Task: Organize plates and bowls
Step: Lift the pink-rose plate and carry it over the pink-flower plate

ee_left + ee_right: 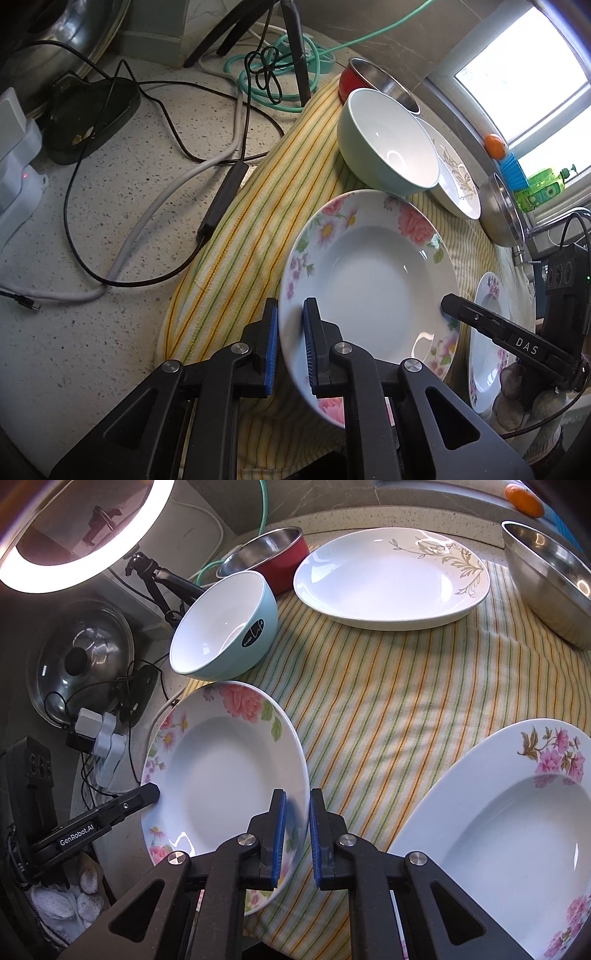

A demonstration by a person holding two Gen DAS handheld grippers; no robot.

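Observation:
A floral deep plate [373, 280] is held tilted above the striped cloth [236, 229]. My left gripper [291, 347] is shut on its left rim, and my right gripper [297, 838] is shut on its opposite rim; the plate [221, 775] shows in both views. A second floral plate [509, 834] lies at the lower right. A mint bowl [225, 627], a leaf-patterned white plate [391, 576], a red steel bowl [266, 554] and a large steel bowl [546, 579] stand farther back on the cloth.
Cables [155, 192] and a power adapter [18, 162] lie on the speckled counter left of the cloth. A tripod [291, 48] and green hose [280, 74] stand behind. A pot lid [77, 657] and ring light [85, 528] sit at the left. A faucet [550, 225] is at the right.

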